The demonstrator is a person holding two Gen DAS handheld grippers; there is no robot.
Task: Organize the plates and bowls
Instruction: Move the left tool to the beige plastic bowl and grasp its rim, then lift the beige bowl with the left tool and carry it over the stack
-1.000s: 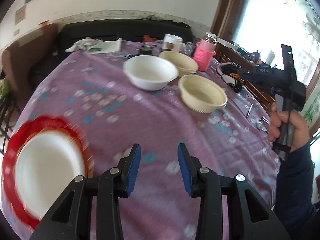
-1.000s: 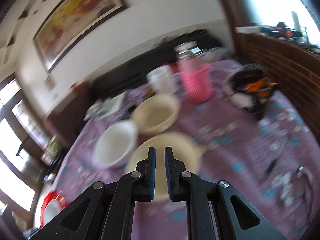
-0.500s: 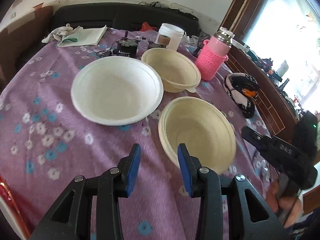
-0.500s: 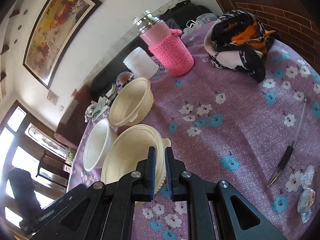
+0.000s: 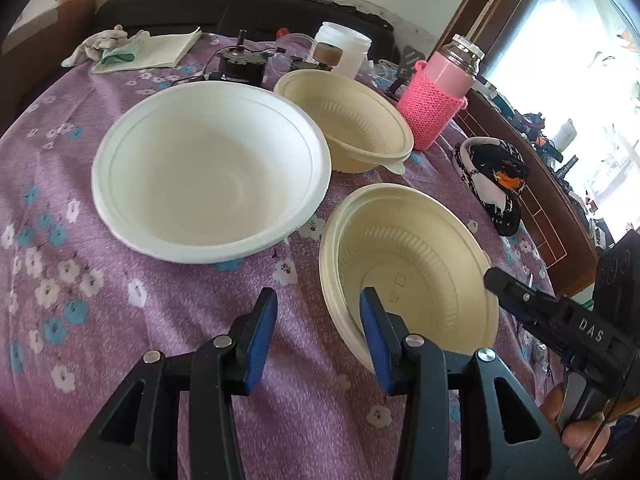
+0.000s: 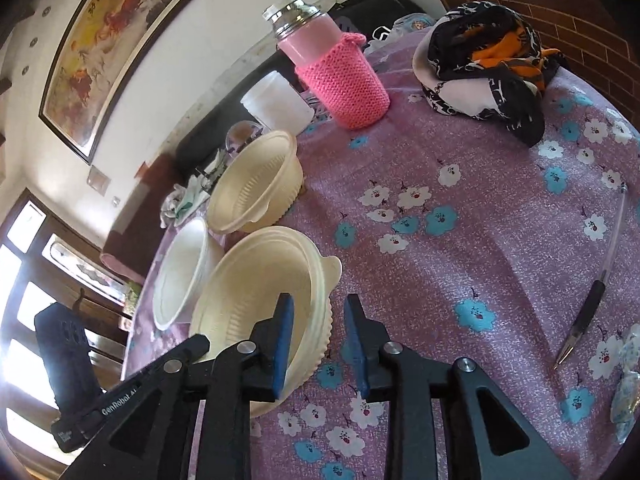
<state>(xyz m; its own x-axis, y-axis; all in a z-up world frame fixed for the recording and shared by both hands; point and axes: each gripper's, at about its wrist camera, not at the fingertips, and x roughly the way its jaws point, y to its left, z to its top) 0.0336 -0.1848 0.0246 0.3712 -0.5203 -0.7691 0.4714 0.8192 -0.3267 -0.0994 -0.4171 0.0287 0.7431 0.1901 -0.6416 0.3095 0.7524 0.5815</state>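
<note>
In the left wrist view the left gripper covers the near rim of the near cream bowl at about 6 o'clock, so whether a pad touches that rim cannot be told. The far cream bowl is hidden at its 9 o'clock side behind the white bowl. The hand on the right gripper is cut off by the picture's edge at 4 o'clock.

In the right wrist view the right gripper straddles the near cream bowl's wall; contact is unclear. The white bowl sits partly behind that bowl. Small wrapped things at 4 o'clock are cut off and too blurred to name.
</note>
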